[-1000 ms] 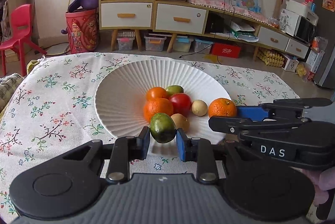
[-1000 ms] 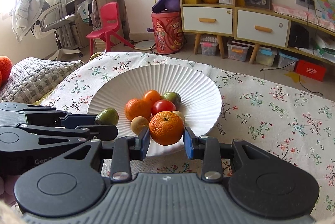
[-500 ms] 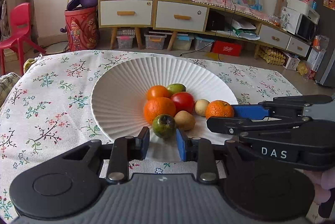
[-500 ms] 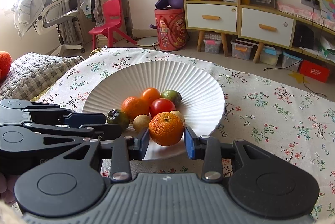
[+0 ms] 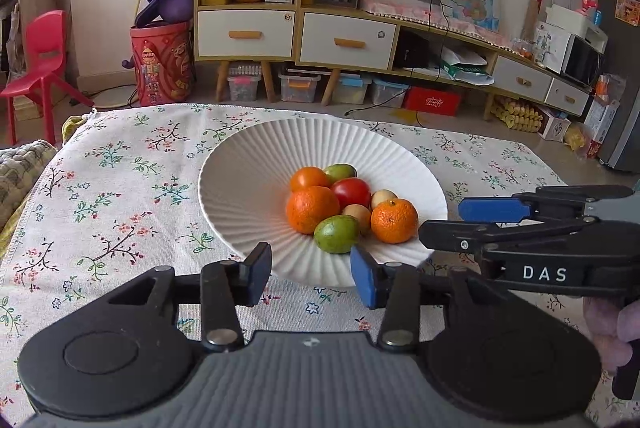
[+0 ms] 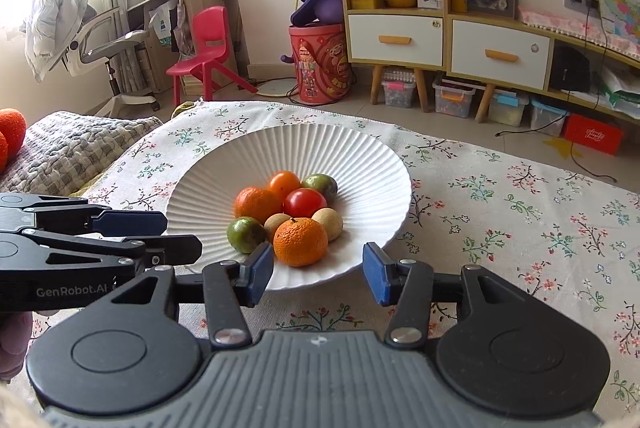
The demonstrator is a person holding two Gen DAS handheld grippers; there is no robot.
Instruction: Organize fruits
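Note:
A white ribbed plate on the floral tablecloth holds several fruits. A green fruit and an orange mandarin lie at its near side, beside another mandarin, a red tomato, an orange tomato and small tan fruits. My left gripper is open and empty, just short of the plate's near rim. My right gripper is open and empty at the rim, before the mandarin. Each gripper shows from the side in the other's view.
The floral tablecloth covers the table. A grey quilted cushion lies off its left edge, with an orange thing beside it. Cabinets, a red bin and a red chair stand behind.
Both grippers opened and drew back. The left let the green fruit go onto the plate; the right let the mandarin go beside it.

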